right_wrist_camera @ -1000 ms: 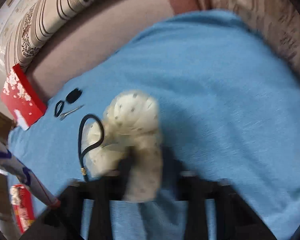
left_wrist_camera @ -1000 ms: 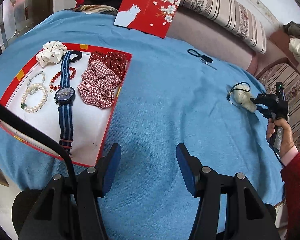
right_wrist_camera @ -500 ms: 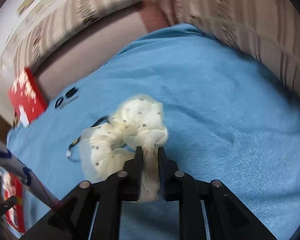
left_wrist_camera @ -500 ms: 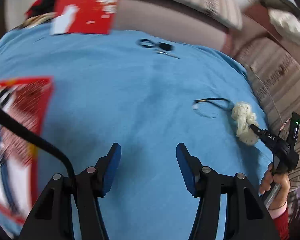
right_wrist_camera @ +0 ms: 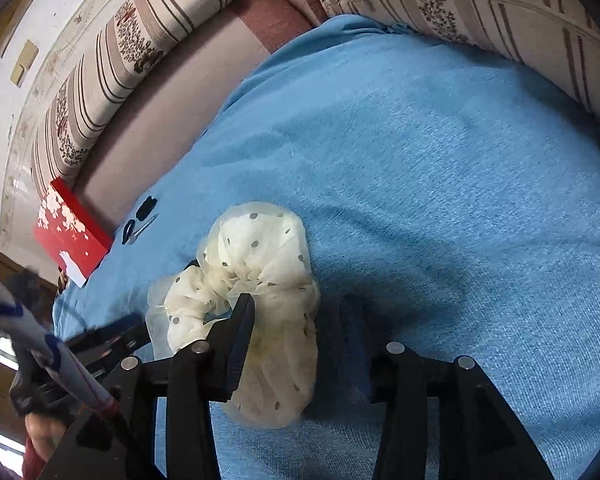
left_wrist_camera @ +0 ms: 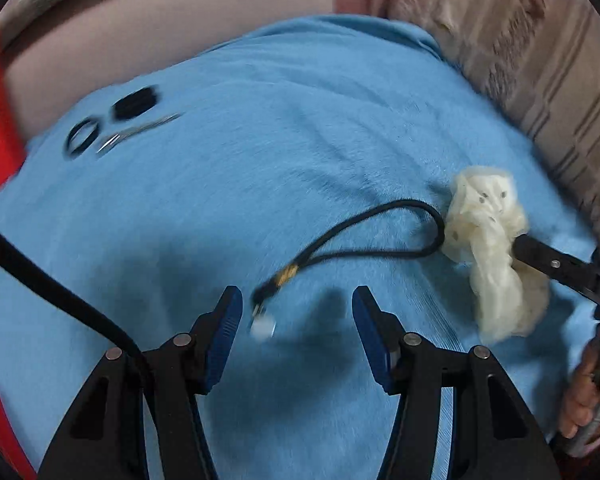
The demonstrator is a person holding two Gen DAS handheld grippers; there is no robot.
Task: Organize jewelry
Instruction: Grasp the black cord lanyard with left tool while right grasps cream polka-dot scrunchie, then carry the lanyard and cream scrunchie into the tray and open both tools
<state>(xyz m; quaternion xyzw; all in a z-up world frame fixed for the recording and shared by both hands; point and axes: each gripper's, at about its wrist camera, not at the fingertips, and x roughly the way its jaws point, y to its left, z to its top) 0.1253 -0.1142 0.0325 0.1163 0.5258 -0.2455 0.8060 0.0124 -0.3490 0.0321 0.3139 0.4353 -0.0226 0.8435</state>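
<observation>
Now on the blue blanket (right_wrist_camera: pixel 440 152), the cream polka-dot scrunchie (right_wrist_camera: pixel 256 280) lies between the right gripper (right_wrist_camera: pixel 296 344) jaws, which have just been opening (apparently a release). Beside it, the left gripper (left_wrist_camera: pixel 298 320) hangs half-spread, empty, over the black cord necklace (left_wrist_camera: pixel 380 232); next, probably, it closes on that cord.

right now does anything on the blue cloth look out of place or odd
The cream dotted scrunchie lies crumpled between the right gripper jaws, which have just been opening. A black cord necklace sprawls loose beside it, and small black hair bits sit scattered at the far edge.
</observation>
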